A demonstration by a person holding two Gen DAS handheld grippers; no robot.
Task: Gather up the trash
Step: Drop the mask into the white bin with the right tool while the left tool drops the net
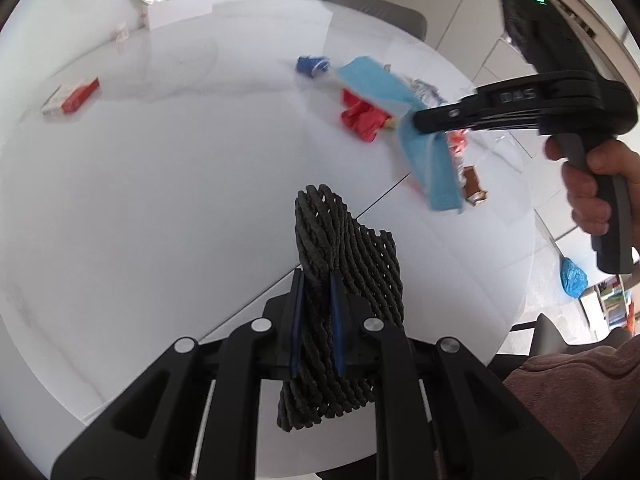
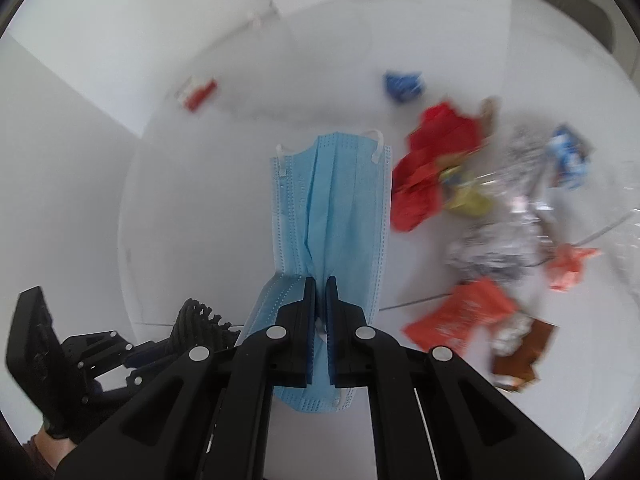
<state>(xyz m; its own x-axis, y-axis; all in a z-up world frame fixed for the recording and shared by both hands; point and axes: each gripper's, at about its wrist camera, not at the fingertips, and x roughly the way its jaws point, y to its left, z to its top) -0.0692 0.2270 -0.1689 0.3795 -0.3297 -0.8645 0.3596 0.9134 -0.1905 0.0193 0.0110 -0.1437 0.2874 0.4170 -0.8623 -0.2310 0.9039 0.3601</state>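
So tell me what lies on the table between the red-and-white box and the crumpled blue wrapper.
Nothing: in the left wrist view the white table is bare between the red-and-white box and the blue wrapper.

Table [image 1: 160, 180] glossy, smooth; black netting [image 1: 344, 248] coarse, braided; blue mask [image 2: 340, 200] matt pleated fabric.

Crumpled red plastic wrapper [image 2: 434, 168] on round white table [image 2: 168, 208] — right of hanging pale-blue pleated face mask [image 2: 340, 204]; small red-and-white carton [image 2: 198, 92] far left, well apart.
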